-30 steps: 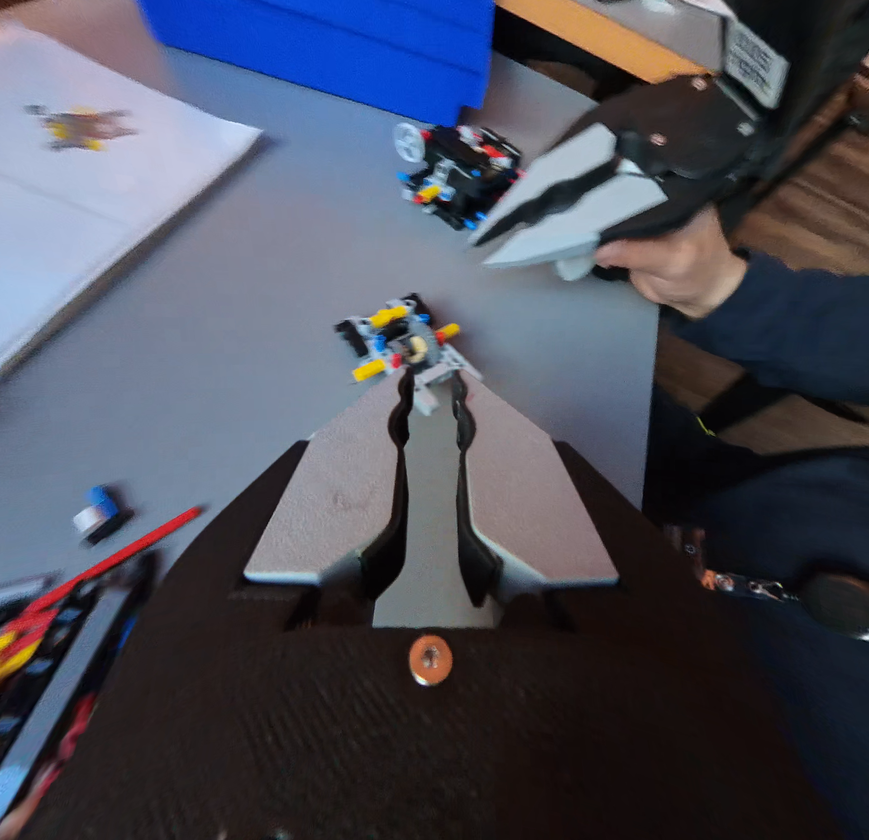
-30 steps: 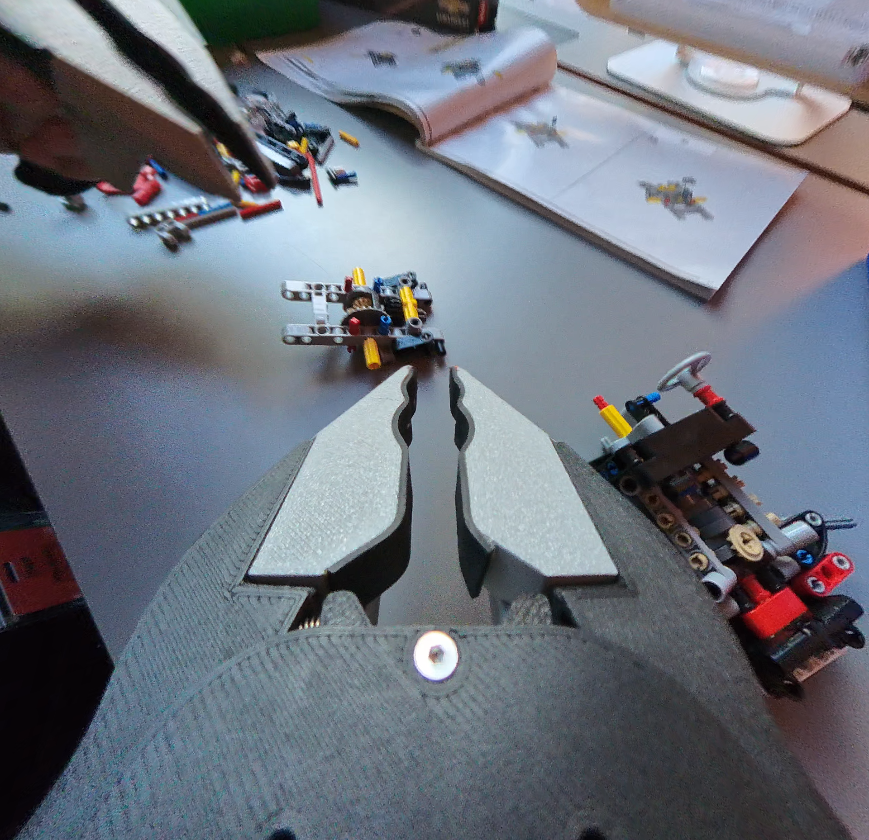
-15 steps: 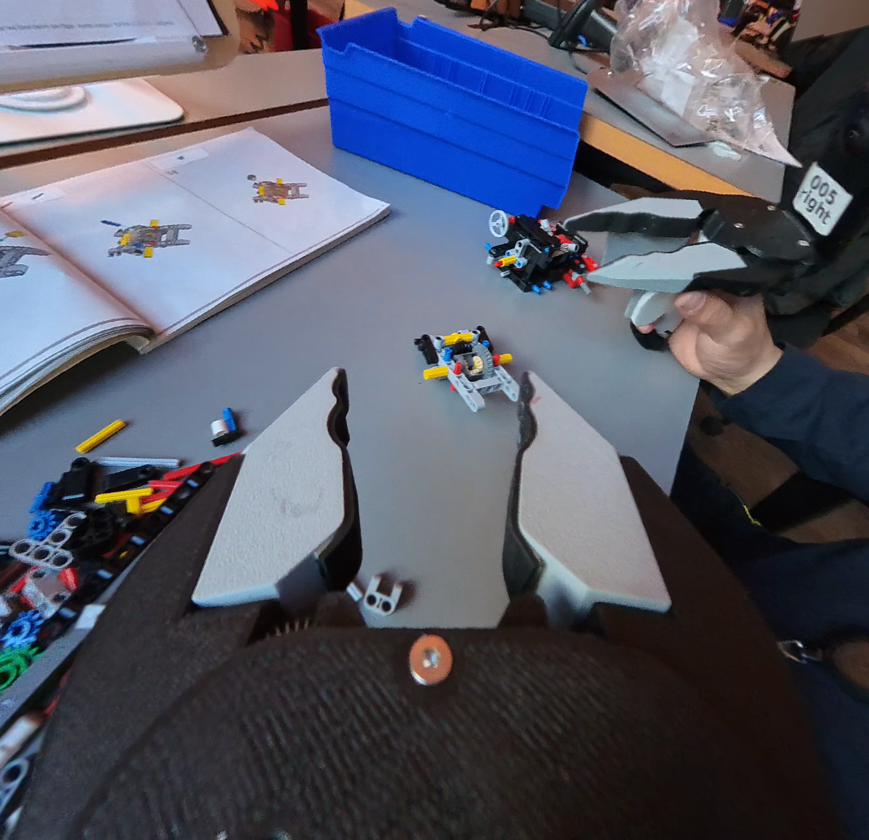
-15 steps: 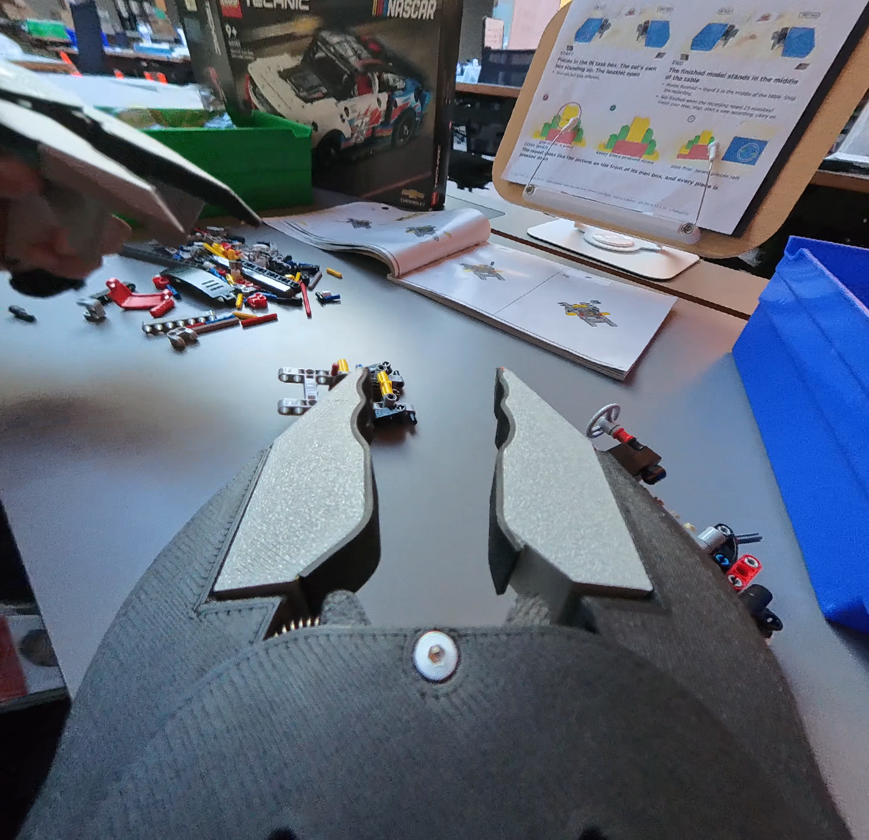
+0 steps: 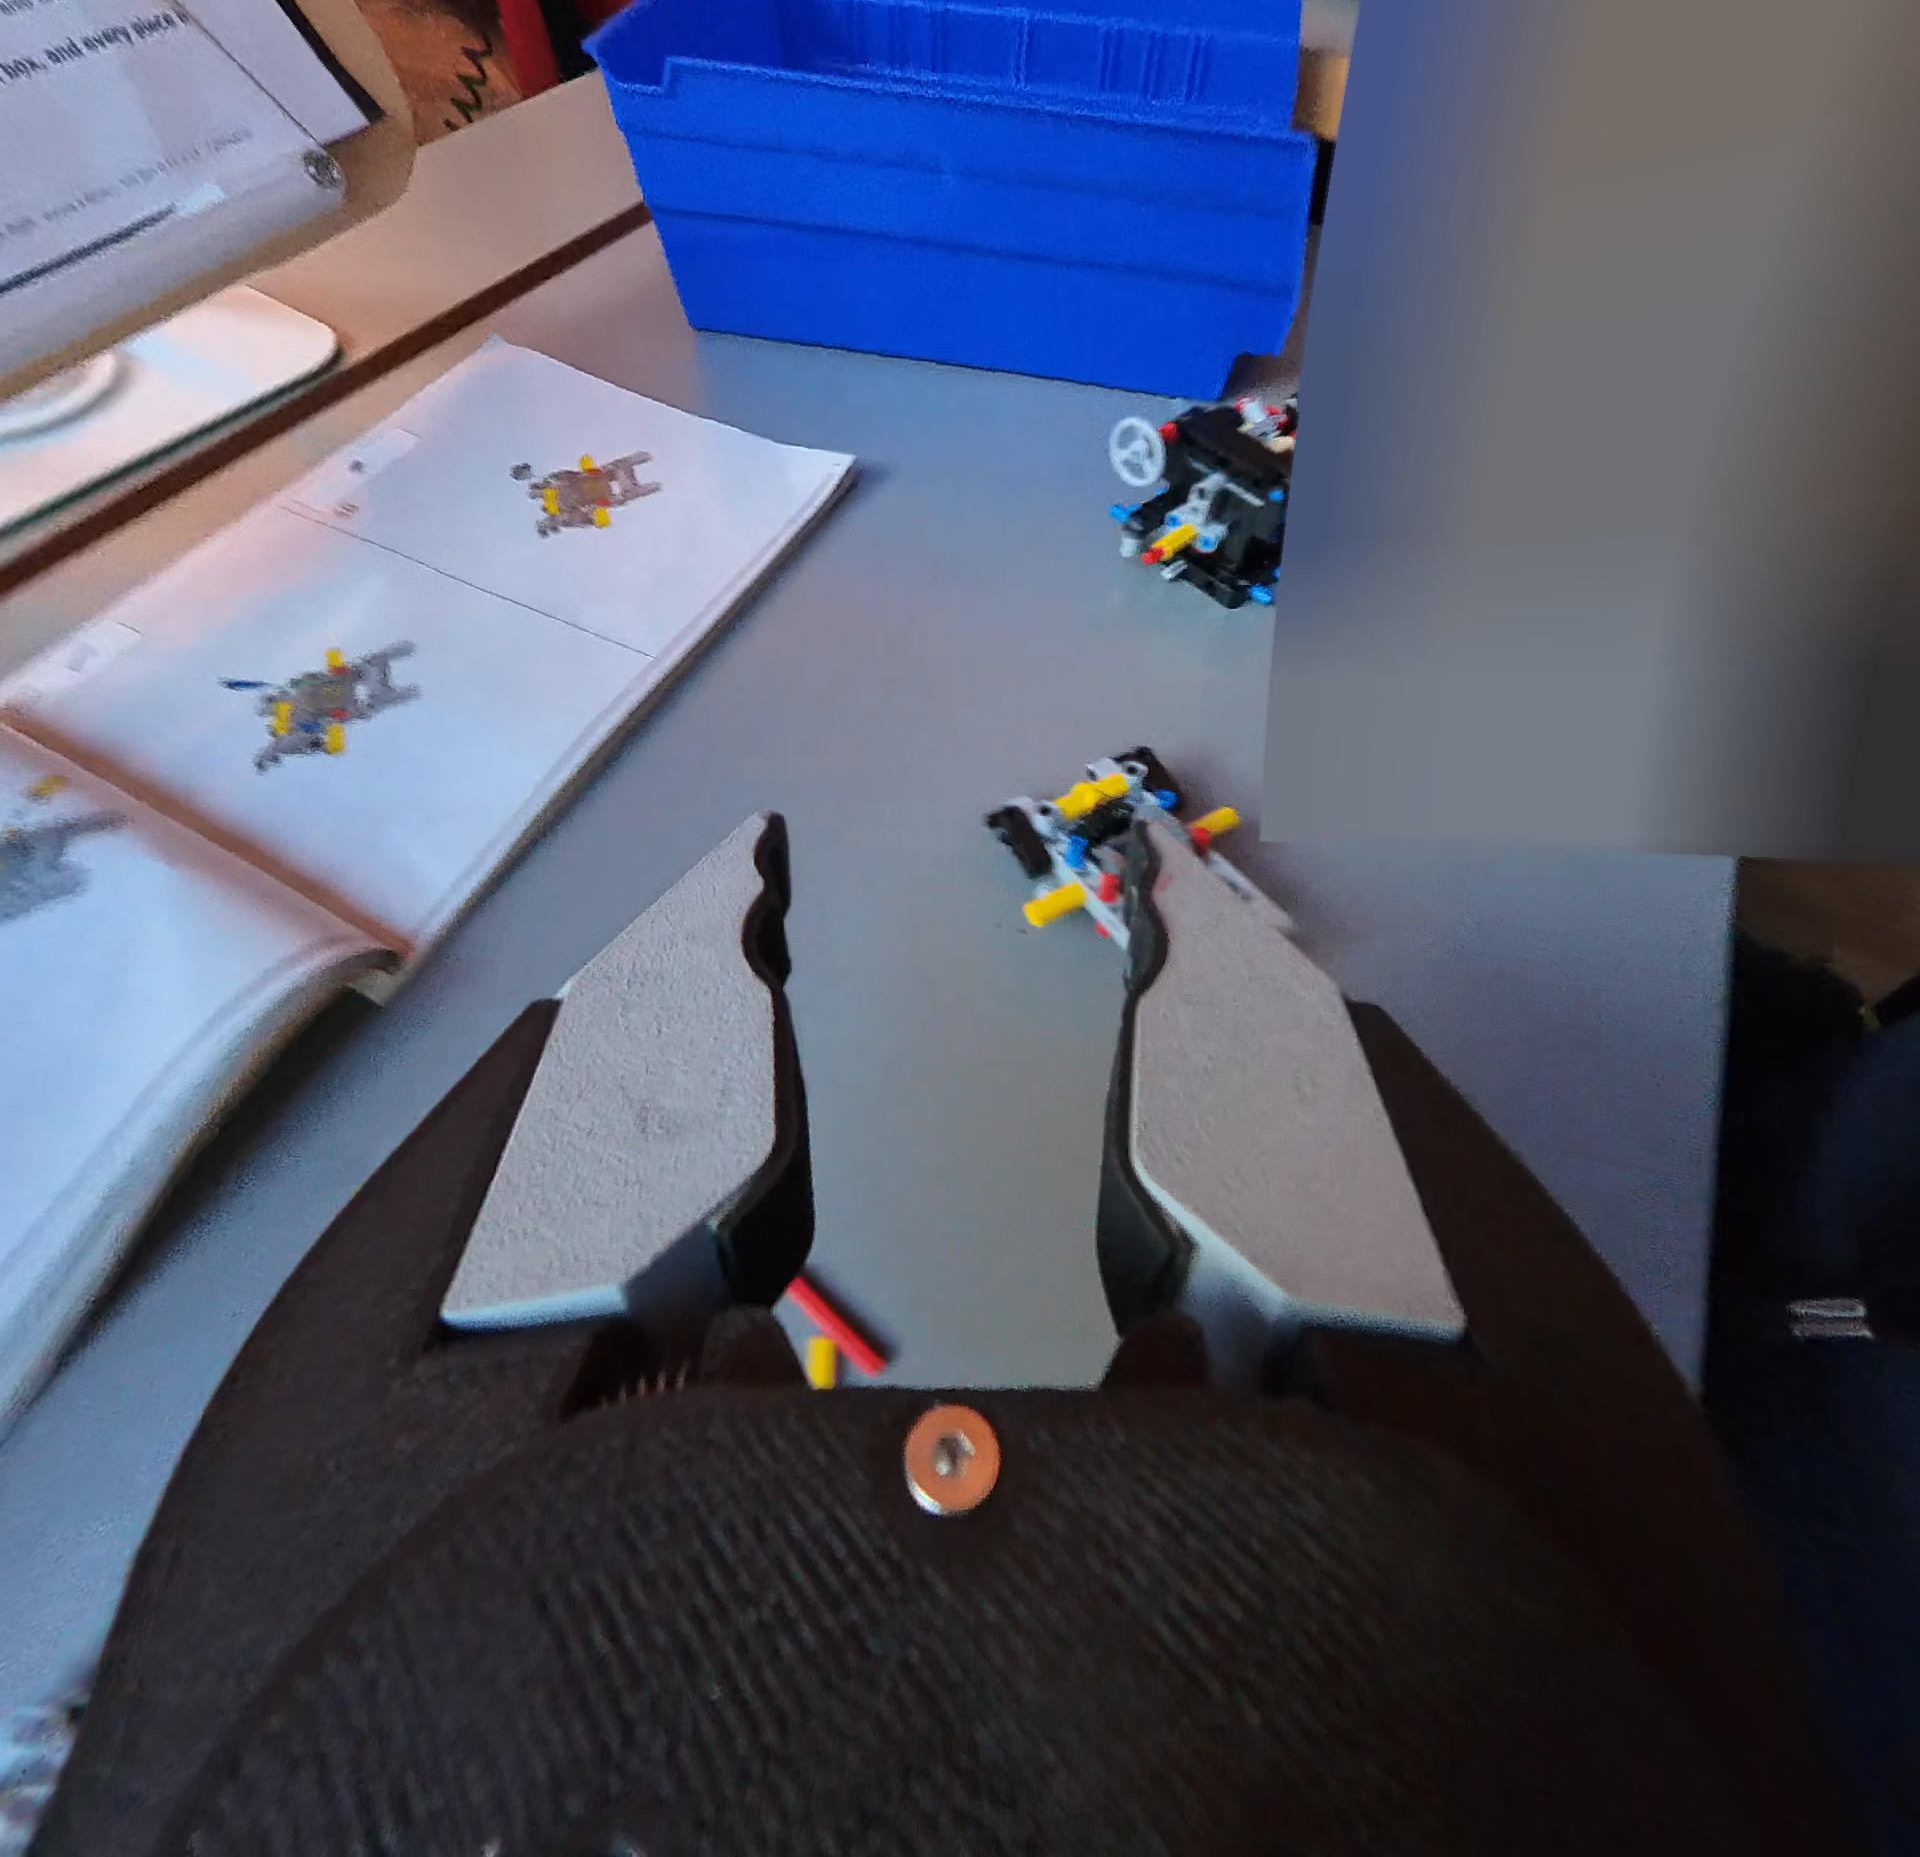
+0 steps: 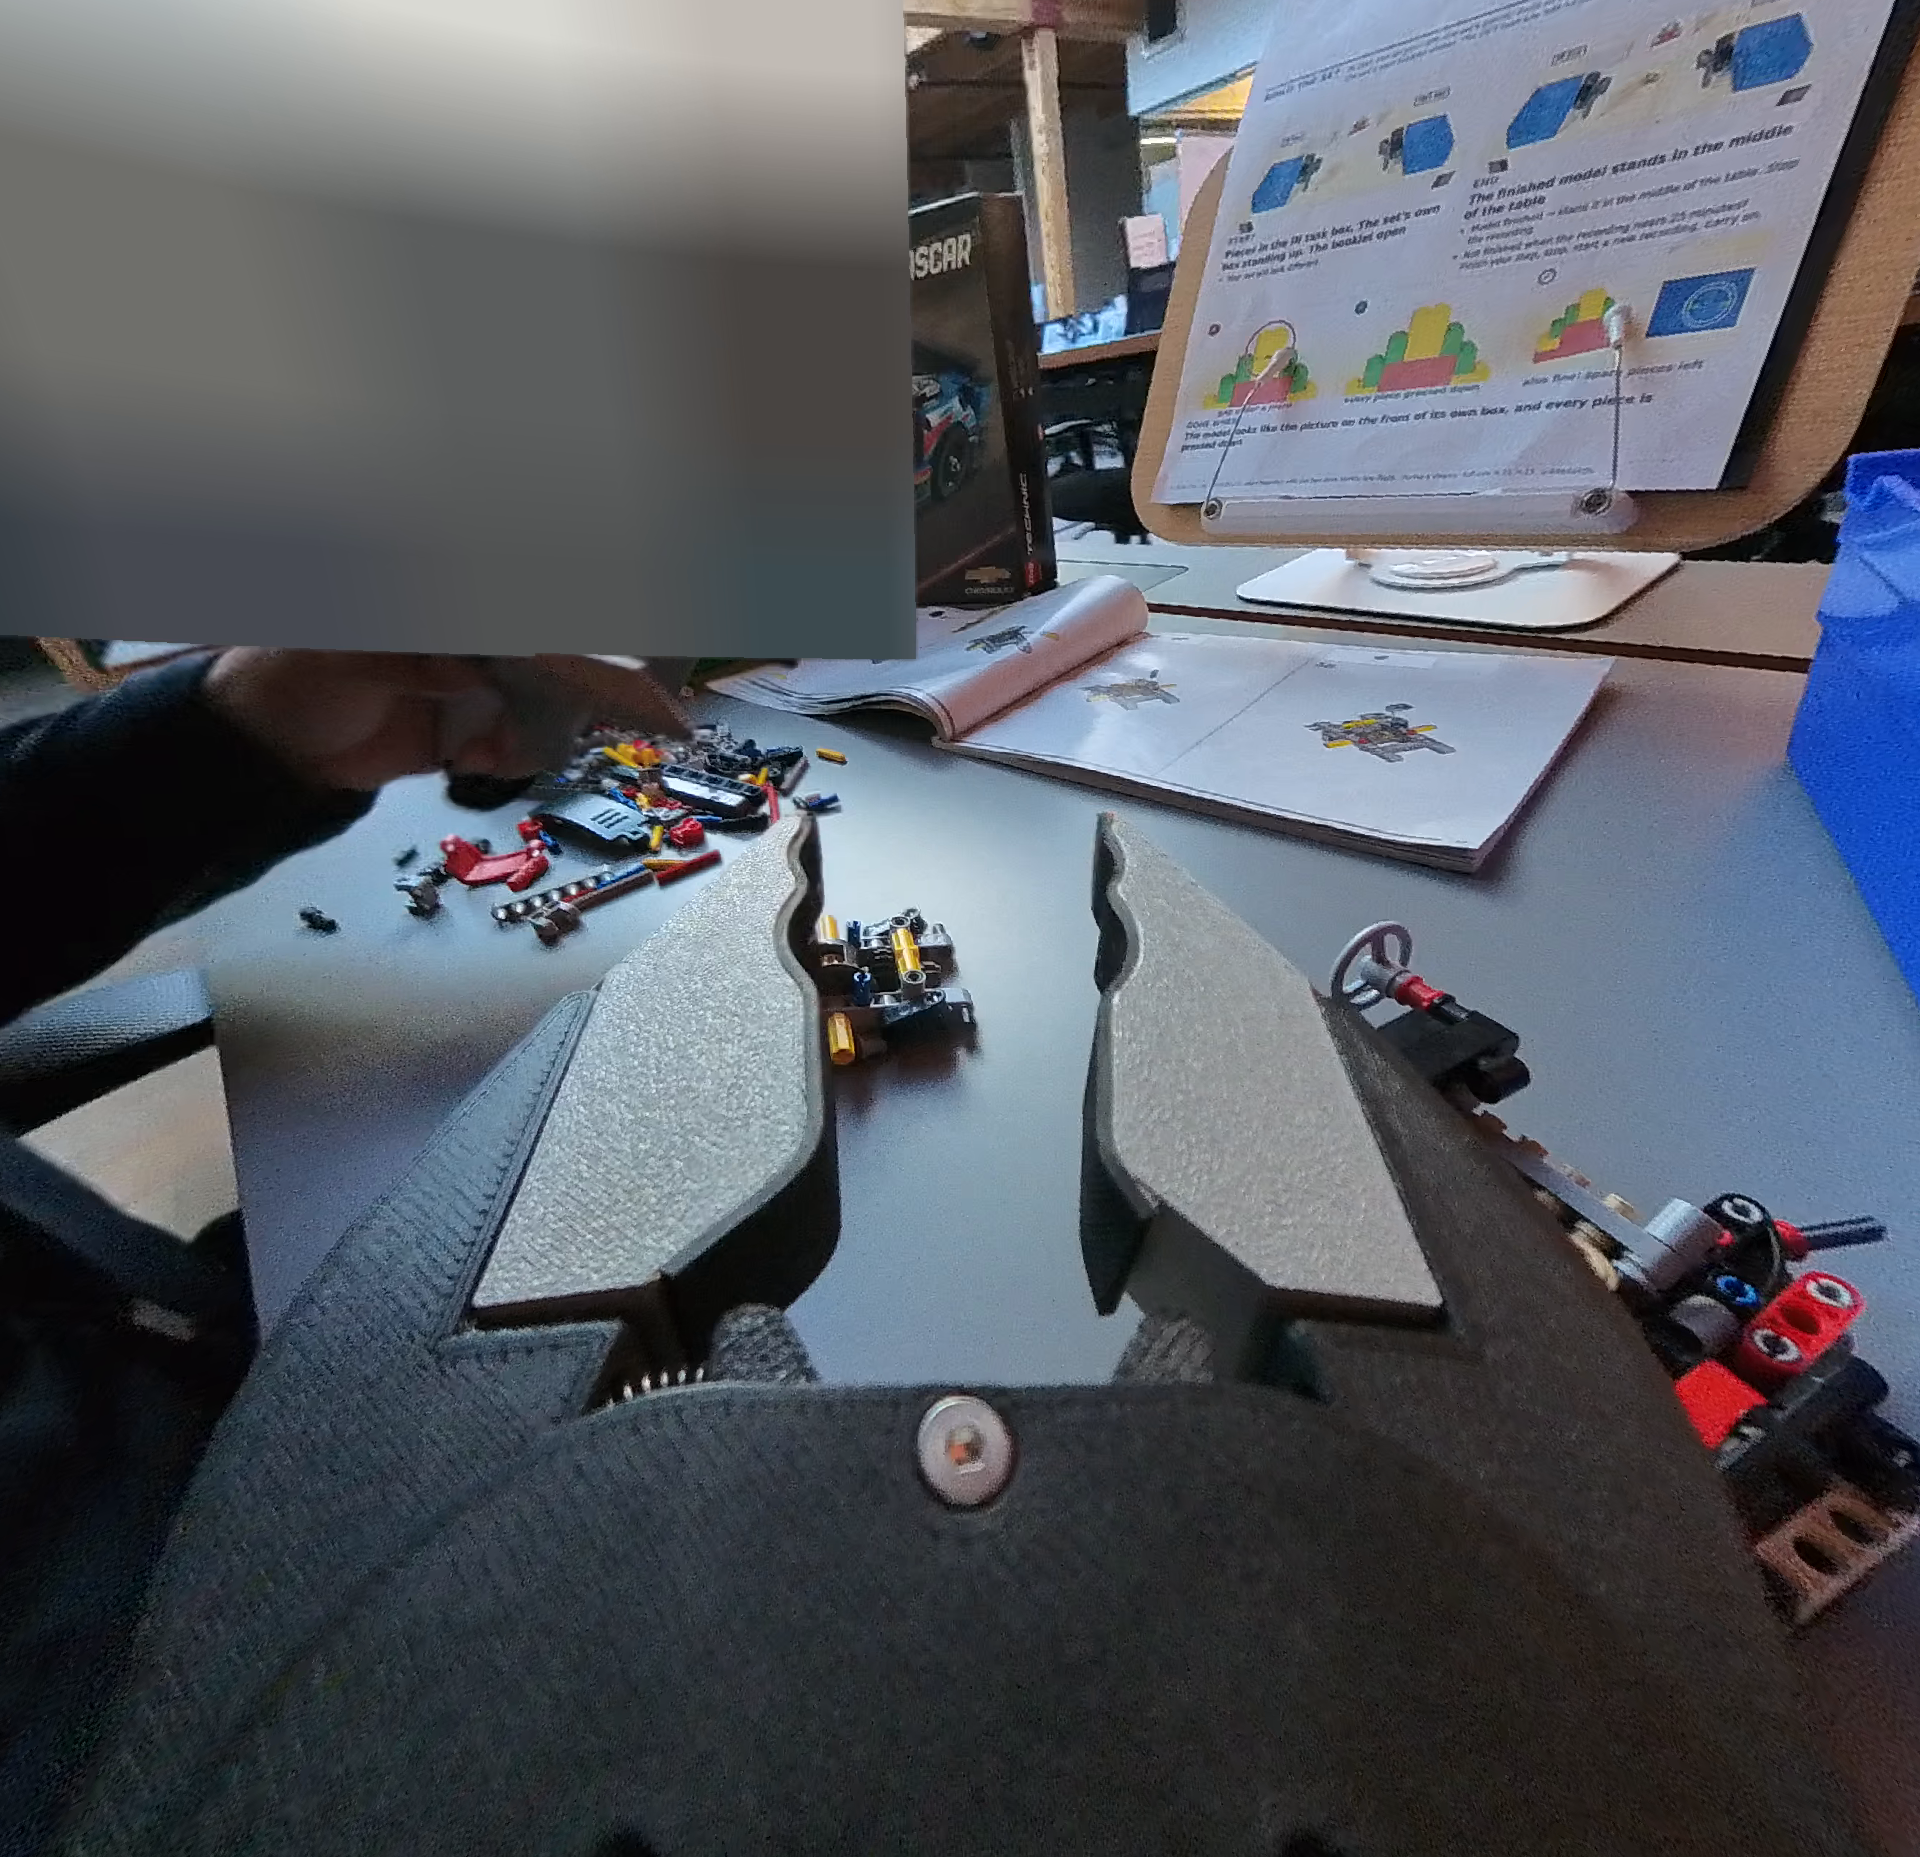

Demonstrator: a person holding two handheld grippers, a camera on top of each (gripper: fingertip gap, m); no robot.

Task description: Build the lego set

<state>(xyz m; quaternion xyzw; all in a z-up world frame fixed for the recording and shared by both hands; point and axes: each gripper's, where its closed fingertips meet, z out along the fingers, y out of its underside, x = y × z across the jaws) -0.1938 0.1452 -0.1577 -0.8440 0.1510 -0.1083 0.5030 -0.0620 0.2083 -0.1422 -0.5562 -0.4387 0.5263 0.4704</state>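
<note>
My left gripper (image 5: 956,831) is open and empty above the grey table (image 5: 935,664). A small grey, yellow and black brick assembly (image 5: 1101,841) lies on the table by its right fingertip (image 5: 1148,851), partly behind it. My right gripper (image 6: 951,831) is open and empty too. The same small assembly (image 6: 894,976) lies on the table below and between its fingers, close to the left finger (image 6: 727,976), not gripped. A larger black and red brick model with a grey steering wheel (image 6: 1475,1069) sits right of the right gripper; it also shows in the left wrist view (image 5: 1205,498).
An open instruction booklet (image 5: 395,644) (image 6: 1299,737) lies on the table. A blue bin (image 5: 966,166) stands at the back. A pile of loose bricks (image 6: 644,799) lies left, with a person's hand (image 6: 447,716) over it. A sheet on a stand (image 6: 1507,249) and a product box (image 6: 977,405) stand behind.
Both grippers opened from nearly shut about a second ago. The left gripper swung left, so the small assembly now sits by its right fingertip. The right gripper's view rose and steadied.
</note>
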